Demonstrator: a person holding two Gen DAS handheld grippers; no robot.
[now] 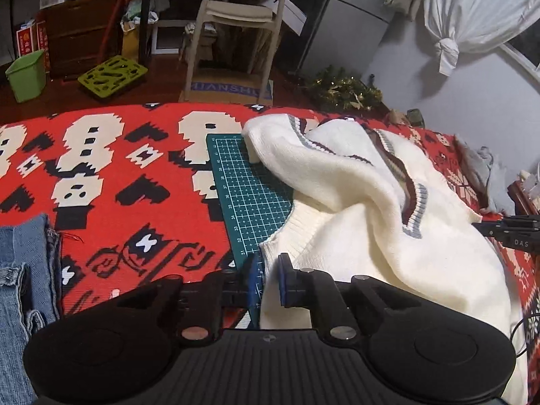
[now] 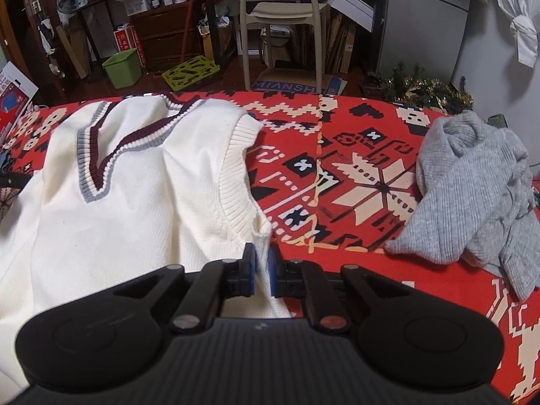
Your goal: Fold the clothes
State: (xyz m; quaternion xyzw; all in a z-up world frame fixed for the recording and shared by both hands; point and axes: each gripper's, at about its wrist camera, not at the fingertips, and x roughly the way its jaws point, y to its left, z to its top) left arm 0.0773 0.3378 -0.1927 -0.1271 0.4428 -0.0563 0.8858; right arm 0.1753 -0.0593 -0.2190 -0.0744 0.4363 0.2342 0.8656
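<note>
- Left gripper (image 1: 271, 278): the blue pads (image 1: 284, 281) are clamped on the ribbed edge of the cream knit vest (image 1: 354, 202), with a fold of white fabric pinched between them at the vest's near left side.
- Right gripper (image 2: 262, 271): the blue-padded jaws are closed on the vest's ribbed armhole edge at its near right side, with a narrow strip of knit gripped between the pads.
- Pose: both grippers sit low at the near edge of the work surface, fingers pointing away from the person across the vest. In the left wrist view, the right gripper's black tip is visible at the far right edge.
- Cream knit vest: sleeveless, V-neck with maroon and grey striped trim (image 2: 98, 155). It lies on the red patterned blanket (image 2: 337, 155), neckline toward the far edge. In the left wrist view its upper left part is bunched and folded over itself.
- Green cutting mat (image 1: 246, 195): flat on the blanket, partly covered by the vest's left side.
- Denim garment (image 1: 23, 290): on the blanket, well to the left of the vest.
- Grey knit garment (image 2: 472, 189): crumpled on the blanket, well to the right of the vest.
- Containers: a green bin (image 2: 122, 67) stands on the floor beyond the blanket; its contents cannot be seen.
- A cream chair (image 2: 280, 10) stands behind it.
</note>
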